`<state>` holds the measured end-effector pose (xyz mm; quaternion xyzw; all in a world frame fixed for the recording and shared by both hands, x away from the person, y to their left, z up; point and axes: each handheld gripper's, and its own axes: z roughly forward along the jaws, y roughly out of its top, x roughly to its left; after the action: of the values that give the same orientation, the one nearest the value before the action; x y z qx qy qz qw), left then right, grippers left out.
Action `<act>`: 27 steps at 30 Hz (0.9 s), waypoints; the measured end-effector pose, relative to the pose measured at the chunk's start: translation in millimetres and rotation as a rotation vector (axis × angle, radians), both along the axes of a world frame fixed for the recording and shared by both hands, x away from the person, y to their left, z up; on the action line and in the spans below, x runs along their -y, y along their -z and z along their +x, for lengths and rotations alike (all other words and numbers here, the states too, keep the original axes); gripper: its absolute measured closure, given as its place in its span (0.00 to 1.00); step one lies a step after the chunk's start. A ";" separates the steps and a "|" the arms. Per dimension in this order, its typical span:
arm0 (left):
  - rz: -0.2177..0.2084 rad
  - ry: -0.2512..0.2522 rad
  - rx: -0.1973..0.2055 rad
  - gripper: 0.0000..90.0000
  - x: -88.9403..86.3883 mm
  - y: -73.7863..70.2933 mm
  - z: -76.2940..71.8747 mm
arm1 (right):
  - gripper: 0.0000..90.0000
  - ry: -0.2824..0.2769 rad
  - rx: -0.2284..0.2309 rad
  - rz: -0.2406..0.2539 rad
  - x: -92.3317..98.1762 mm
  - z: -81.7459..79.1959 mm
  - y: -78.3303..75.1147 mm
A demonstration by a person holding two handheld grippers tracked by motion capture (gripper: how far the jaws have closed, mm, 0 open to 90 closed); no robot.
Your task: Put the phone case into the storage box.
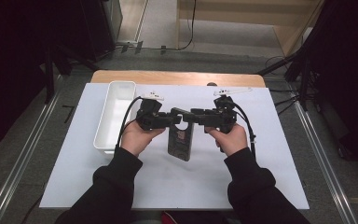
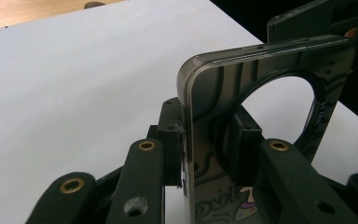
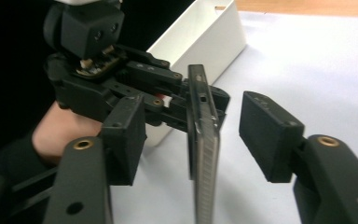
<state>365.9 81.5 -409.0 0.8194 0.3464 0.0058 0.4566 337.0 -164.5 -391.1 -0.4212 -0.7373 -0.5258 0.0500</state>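
Observation:
A dark phone case (image 1: 179, 142) with a round opening and a printed picture hangs edge-up between my two hands over the white sheet. My left gripper (image 1: 179, 115) is shut on its upper end. In the left gripper view the pads (image 2: 170, 135) press both faces of the case (image 2: 261, 60) just beside the round hole. My right gripper (image 1: 192, 115) faces it from the other side. In the right gripper view its gripper (image 3: 198, 135) stands open, the case's thin edge (image 3: 204, 154) between the pads without touching either. The left gripper (image 3: 186, 100) shows beyond.
A white rectangular bin (image 1: 114, 116) stands to the left of my left hand, its end also near in the right gripper view (image 3: 205, 42). A white sheet (image 1: 261, 177) covers the wooden table (image 1: 177, 77). Dark floor and rails surround the table.

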 end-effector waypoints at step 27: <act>0.044 0.019 0.033 0.79 -0.6 -12.6 -5.1 | 0.33 -0.129 0.017 -0.117 5.8 -11.8 3.7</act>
<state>360.8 82.0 -396.5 0.8322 0.3309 0.0227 0.4443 325.2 -170.3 -394.8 -0.3706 -0.7926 -0.4812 0.0531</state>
